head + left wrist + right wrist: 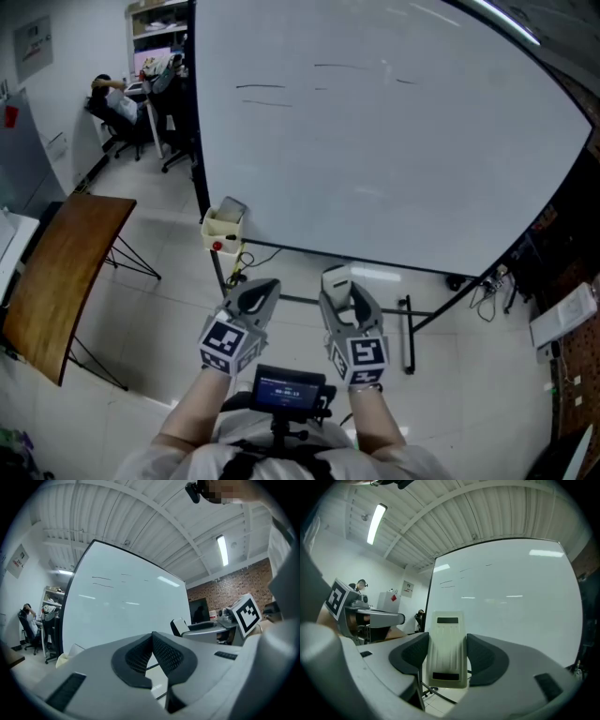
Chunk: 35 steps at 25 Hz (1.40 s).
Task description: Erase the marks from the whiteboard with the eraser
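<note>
The right gripper (pixel 446 660) is clamping a cream ribbed plastic eraser (pixel 447 634) upright between its pads. The left gripper (pixel 151 656) is pinched closed on nothing, hanging right beside it. Both are hovering low, well short of the big white whiteboard (pixel 375 169), and the thin dark marker marks (pixel 261 87) are sitting way up top. My worry is that, reaching that high, a hard press could be twisting the eraser out of the jaws. A small cream box (pixel 222 228) is hanging at the board's lower left corner, and I can't tell what's in it.
</note>
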Each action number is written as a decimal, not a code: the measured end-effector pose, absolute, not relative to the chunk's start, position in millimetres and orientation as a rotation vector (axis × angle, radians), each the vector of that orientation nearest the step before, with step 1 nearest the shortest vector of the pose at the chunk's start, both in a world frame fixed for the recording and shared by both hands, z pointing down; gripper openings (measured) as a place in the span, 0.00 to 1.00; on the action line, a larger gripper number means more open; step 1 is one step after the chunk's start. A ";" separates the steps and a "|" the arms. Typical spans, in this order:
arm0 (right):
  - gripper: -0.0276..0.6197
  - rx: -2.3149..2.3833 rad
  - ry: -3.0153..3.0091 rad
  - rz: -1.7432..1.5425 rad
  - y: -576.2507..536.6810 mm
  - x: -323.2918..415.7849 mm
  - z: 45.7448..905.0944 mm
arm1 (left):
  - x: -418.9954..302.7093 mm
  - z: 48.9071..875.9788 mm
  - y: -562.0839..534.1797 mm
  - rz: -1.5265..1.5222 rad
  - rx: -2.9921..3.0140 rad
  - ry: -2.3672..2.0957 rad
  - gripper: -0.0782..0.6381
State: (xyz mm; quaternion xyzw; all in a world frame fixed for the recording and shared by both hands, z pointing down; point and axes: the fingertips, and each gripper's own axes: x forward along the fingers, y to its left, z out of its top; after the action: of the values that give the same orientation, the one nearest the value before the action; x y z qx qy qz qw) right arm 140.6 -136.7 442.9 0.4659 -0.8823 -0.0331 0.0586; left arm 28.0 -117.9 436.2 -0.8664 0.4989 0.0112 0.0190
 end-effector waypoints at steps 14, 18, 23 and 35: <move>0.45 1.433 -2.691 -0.096 -123.2 106.4 433.9 | -0.1 419.0 -109.8 0.060 -2.680 1.507 0.12; 0.45 1.441 -2.682 -0.111 -124.2 99.1 430.7 | -6.6 422.8 -115.1 0.069 -2.703 1.495 0.12; 0.45 1.448 -2.656 -0.101 -127.8 96.7 435.1 | -9.2 422.5 -121.2 0.073 -2.717 1.471 0.12; 0.45 1.466 -2.635 -0.124 -134.7 91.6 434.2 | -16.9 427.3 -127.9 0.068 -2.728 1.464 0.12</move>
State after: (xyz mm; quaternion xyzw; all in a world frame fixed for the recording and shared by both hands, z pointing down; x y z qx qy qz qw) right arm 91.6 -134.7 434.2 0.4848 -0.8715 -0.0411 0.0618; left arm -16.9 -127.9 427.3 -0.8807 0.4726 0.0219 0.0227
